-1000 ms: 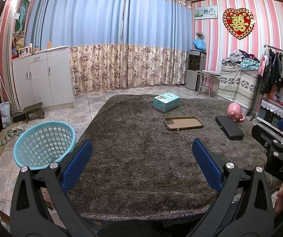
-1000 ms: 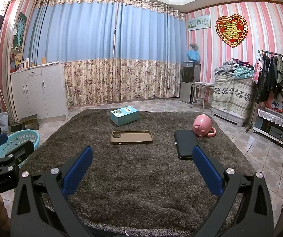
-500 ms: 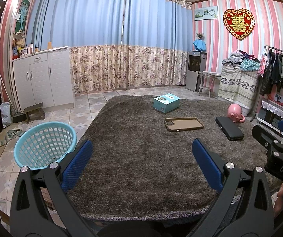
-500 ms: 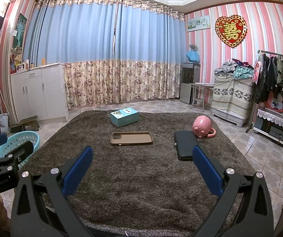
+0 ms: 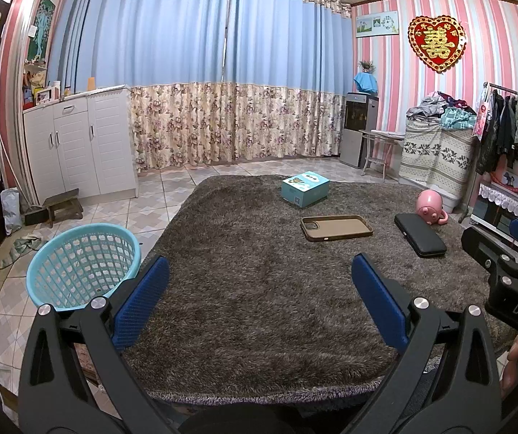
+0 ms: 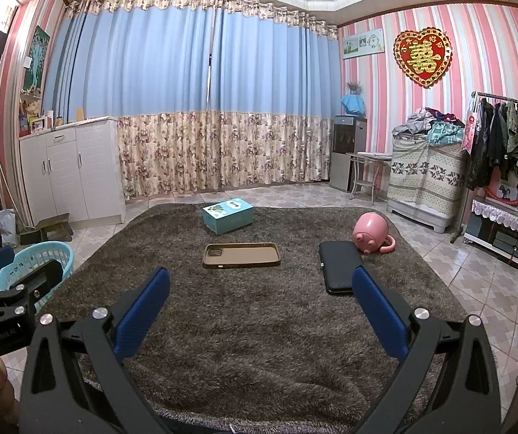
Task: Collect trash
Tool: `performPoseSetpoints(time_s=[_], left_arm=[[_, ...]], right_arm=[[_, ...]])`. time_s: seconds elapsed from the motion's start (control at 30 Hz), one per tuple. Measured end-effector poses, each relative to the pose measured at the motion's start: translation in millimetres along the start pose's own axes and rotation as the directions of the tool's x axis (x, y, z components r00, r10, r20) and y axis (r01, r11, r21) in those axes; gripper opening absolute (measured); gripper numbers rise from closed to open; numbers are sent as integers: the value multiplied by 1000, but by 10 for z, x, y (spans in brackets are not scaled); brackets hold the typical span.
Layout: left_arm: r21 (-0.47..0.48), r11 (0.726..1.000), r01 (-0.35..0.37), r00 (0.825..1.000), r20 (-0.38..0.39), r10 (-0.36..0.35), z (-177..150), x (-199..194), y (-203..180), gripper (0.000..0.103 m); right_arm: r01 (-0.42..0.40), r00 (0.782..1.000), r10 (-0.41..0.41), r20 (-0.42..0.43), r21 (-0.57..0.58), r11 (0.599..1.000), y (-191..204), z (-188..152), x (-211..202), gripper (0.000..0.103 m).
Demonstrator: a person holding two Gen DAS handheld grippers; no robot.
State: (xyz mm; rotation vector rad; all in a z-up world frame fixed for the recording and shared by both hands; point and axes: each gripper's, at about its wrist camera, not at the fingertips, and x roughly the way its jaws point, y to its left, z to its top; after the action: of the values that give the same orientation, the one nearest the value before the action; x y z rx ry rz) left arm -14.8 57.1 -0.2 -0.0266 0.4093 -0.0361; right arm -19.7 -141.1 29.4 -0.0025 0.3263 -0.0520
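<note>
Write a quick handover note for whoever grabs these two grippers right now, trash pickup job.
Left gripper: open, empty, above the near edge of the rug.
Right gripper: open, empty, beside it.
On the rug: teal box, brown phone case, black case, pink piggy bank.
Blue basket stands on the tiles left of the rug; it looks empty.
Done: nothing collected. Left: every item.

One box (image 6: 227,215), one basket (image 5: 81,266) (teal), two cases (image 6: 241,255).
</note>
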Motion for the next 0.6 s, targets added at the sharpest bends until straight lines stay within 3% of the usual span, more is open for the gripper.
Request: performPoseSetpoints(time_s=[0.6], left_arm=[[-1,1000,0,1000,2,0,2,-3,-6,98]], right_arm=[[2,1000,-2,4,1,1000,8,12,-2,99]])
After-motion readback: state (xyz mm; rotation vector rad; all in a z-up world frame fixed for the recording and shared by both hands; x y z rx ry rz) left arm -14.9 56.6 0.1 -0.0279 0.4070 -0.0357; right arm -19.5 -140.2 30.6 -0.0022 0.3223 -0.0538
